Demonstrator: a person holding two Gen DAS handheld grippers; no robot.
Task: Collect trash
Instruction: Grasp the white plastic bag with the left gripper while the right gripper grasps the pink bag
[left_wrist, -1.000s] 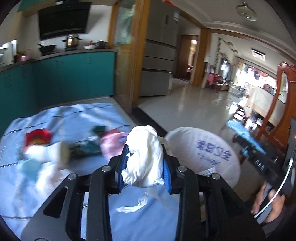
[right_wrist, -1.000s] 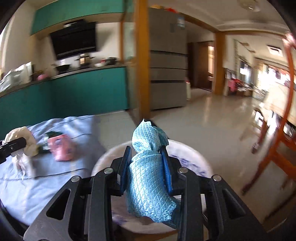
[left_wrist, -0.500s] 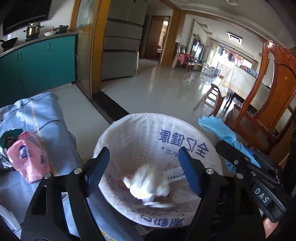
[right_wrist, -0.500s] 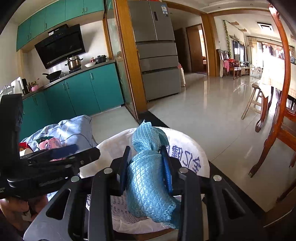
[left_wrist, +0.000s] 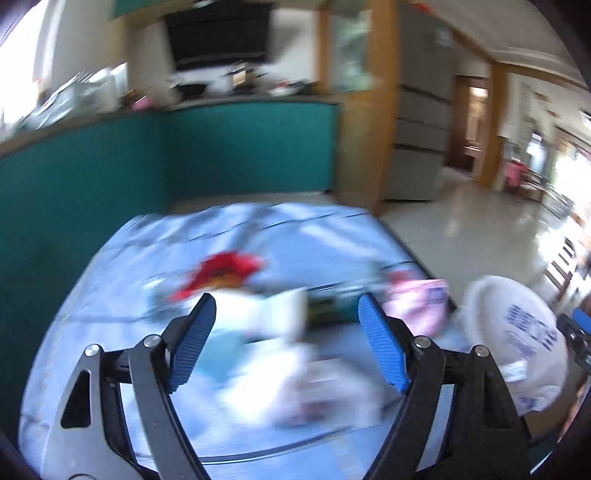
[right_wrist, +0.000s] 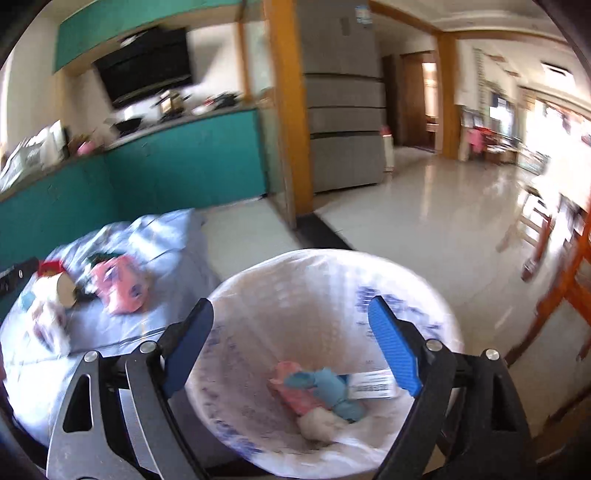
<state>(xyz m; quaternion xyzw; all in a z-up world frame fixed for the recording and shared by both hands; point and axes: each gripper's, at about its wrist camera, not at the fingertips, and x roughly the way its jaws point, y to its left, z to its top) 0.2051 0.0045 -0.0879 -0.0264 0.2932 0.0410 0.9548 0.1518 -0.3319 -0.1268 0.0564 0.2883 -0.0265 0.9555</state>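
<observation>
My left gripper is open and empty above the blue cloth-covered table. Blurred trash lies there: a red wrapper, a white cup, a pink packet. My right gripper is open and empty over the white-bagged bin. Inside the bin lie the blue cloth, a pink piece and a white wad. The bin also shows at the right in the left wrist view. The pink packet and cup show at the left in the right wrist view.
Teal kitchen cabinets stand behind the table. A wooden door frame and grey fridge stand behind the bin. A wooden chair stands at the right on the tiled floor.
My left gripper dropped the white wad into the bin and swung back over the table. My right gripper opened and the blue cloth fell into the bin.
</observation>
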